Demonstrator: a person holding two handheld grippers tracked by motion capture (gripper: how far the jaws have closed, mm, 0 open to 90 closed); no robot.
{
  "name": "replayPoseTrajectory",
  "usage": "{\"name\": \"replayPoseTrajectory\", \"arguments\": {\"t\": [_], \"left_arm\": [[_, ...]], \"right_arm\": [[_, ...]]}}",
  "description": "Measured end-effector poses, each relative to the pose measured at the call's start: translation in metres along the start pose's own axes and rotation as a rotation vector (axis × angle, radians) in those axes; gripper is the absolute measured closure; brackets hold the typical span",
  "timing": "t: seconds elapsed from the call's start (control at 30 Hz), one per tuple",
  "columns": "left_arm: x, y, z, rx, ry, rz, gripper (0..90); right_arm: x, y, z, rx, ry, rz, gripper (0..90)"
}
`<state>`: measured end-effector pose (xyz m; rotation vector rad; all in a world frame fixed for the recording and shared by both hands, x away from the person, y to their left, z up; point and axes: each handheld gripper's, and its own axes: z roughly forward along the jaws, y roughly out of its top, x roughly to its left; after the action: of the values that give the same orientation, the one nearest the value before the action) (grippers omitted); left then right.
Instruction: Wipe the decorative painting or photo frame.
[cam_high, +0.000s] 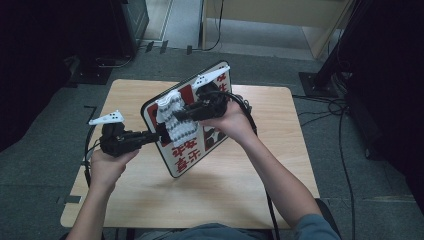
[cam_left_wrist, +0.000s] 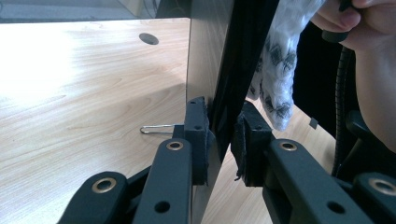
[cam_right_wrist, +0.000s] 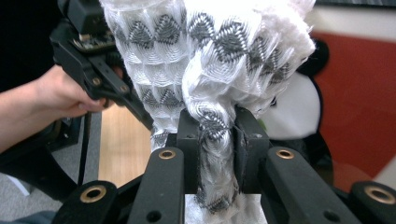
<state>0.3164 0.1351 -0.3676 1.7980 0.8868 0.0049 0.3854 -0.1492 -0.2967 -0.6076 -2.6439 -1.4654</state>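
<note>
Left gripper (cam_high: 161, 134) is clamping the lower left edge of the sign board (cam_high: 212, 145), jaws pressed on both faces of the thin panel, seen close in the left gripper view (cam_left_wrist: 219, 140). The board, white with red characters and a black rim, is being held tilted up off the wooden table (cam_high: 150, 200), over its middle. Right gripper (cam_high: 179, 116) is pinching a bunched white cloth with grey zigzag pattern (cam_high: 175, 120), jaws narrow around a twisted fold (cam_right_wrist: 215, 140); the cloth is lying against the board's printed face near its upper left part. A metal clip (cam_left_wrist: 156, 129) is sitting on the table beside the left gripper's jaw
</note>
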Motion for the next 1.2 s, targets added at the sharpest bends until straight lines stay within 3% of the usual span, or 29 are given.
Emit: {"name": "replayPoseTrajectory", "arguments": {"t": [0.37,1.2], "left_arm": [[0.000,0.000,0.000,0.002,-0.009,0.000,77.7],[0.001,0.001,0.001,0.010,-0.018,0.012,77.7]], "right_arm": [[0.003,0.002,0.008,-0.025,-0.010,-0.006,75.6],[0.003,-0.012,0.020,0.025,0.002,-0.008,75.0]]}}
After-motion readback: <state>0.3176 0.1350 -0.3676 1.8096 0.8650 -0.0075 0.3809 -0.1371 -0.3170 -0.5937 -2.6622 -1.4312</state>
